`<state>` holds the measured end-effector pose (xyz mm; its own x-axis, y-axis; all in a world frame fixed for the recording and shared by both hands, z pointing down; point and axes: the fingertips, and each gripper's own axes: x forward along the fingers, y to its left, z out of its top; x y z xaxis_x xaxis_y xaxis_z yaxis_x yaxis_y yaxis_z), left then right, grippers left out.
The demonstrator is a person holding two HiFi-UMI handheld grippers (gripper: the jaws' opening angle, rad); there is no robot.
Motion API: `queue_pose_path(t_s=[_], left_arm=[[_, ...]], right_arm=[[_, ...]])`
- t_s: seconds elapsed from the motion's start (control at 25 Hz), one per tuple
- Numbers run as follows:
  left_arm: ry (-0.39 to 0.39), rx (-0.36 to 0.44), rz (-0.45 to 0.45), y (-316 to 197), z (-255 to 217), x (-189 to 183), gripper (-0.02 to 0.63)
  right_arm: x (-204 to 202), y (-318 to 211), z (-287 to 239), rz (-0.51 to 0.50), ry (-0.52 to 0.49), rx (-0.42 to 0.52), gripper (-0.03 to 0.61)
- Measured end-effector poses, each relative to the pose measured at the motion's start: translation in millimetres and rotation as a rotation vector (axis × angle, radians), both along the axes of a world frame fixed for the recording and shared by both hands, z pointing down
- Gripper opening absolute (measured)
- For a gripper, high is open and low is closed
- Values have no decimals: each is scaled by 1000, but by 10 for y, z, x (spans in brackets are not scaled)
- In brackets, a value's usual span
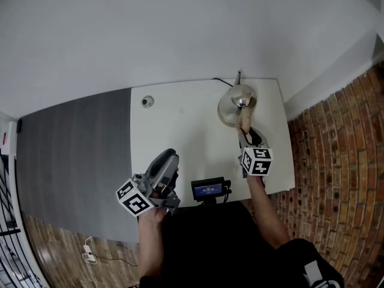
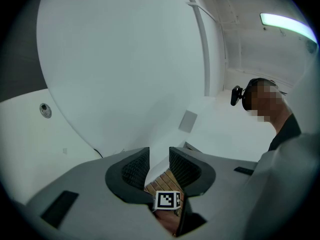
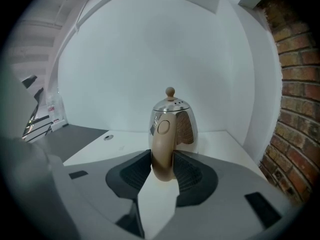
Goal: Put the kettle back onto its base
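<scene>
I'm holding the kettle (image 3: 177, 121) by its handle, right gripper (image 3: 162, 165) clamped on it; the left gripper (image 2: 159, 158) is hanging part-open, empty. Seating seems underway; level lowering next.

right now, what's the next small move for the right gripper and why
Probably open the right gripper and draw back. Its fingers clamp the kettle handle, no separate base shows on the table, and a cord runs to the kettle's foot, so it looks seated already. I can't see under it, though.
</scene>
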<state>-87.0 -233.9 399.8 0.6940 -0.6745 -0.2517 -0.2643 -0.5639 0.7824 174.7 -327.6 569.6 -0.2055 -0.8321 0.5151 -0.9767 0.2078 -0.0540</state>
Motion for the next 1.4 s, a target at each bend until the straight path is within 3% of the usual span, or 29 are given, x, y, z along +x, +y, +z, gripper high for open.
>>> queue_pose_path(t_s=[0.24, 0.52, 0.8, 1.12, 1.4], left_arm=[[38, -10, 66, 52, 68, -22, 120], [104, -45, 226, 155, 268, 164, 120], [127, -27, 312, 411, 202, 464, 120], [101, 49, 268, 720, -22, 548, 120], [37, 42, 252, 1576, -37, 901, 120]], right_arm=[[48, 449, -106, 43, -4, -12, 143], [59, 1296, -271, 102, -81, -34, 143], [56, 1839, -487, 113, -315, 8, 139], [28, 2029, -836, 42, -526, 108, 135], [266, 2768, -1104, -55, -780, 184, 133]])
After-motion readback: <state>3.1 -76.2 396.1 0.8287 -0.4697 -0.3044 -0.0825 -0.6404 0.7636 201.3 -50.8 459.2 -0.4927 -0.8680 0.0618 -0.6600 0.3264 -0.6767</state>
